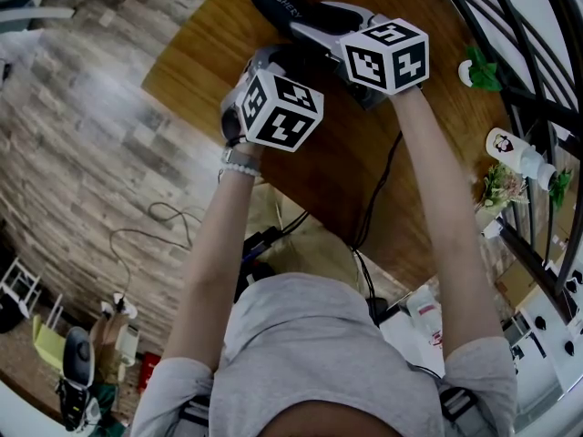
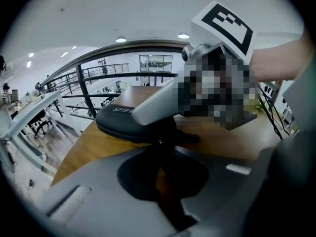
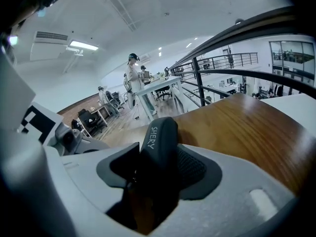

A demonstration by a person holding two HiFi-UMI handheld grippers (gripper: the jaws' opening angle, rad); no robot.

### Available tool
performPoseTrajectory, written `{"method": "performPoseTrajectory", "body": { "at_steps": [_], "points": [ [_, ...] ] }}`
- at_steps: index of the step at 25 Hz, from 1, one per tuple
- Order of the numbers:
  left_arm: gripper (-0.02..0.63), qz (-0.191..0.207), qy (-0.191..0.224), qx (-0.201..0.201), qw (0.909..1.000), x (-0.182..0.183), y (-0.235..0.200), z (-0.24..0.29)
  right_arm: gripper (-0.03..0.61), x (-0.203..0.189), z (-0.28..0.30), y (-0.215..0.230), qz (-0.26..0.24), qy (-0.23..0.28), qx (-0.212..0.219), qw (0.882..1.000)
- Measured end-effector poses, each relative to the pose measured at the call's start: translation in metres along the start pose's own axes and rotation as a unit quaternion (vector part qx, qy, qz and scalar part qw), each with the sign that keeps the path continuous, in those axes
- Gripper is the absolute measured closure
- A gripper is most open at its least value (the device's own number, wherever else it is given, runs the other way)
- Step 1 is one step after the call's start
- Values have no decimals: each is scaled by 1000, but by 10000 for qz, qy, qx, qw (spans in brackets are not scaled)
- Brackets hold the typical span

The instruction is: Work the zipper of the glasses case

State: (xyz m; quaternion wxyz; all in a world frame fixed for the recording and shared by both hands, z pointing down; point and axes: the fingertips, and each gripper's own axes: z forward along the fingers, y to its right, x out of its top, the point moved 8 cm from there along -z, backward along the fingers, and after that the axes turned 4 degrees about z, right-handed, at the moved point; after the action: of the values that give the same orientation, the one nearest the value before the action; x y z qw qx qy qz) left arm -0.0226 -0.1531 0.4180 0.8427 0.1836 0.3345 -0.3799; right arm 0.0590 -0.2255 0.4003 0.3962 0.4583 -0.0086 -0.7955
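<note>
A black glasses case [image 1: 278, 0] with white lettering lies near the far edge of the round wooden table [image 1: 209, 57]. My right gripper [image 3: 150, 179] is shut on the case's near end [image 3: 159, 142], its pads against both sides. My left gripper [image 2: 161, 144] comes in from the left, below the right gripper's grey body [image 2: 158, 100]. Its jaws are pinched together at the case's seam, on the small metal zipper pull [image 2: 161, 141]. In the head view both marker cubes [image 1: 278, 107] cover most of the jaws.
A black railing [image 1: 510, 53] runs past the table's right side. Small ornaments and plants [image 1: 506, 153] stand at the right edge. A black cable [image 1: 378, 185] crosses the near part of the table. Wooden floor [image 1: 82, 126] lies to the left.
</note>
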Motion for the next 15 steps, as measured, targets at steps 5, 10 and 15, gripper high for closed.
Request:
{"method": "performPoseTrajectory", "body": {
  "at_steps": [5, 10, 15],
  "points": [
    [594, -49, -4, 143, 9999, -2, -13, -3, 337, -1, 0, 0, -40, -2, -35, 10000],
    [594, -36, -38, 245, 9997, -4, -25, -5, 337, -3, 0, -1, -87, -20, -60, 9999],
    [592, -51, -56, 334, 9994, -5, -37, -6, 337, -2, 0, -3, -153, -25, -119, 9998]
  ]
}}
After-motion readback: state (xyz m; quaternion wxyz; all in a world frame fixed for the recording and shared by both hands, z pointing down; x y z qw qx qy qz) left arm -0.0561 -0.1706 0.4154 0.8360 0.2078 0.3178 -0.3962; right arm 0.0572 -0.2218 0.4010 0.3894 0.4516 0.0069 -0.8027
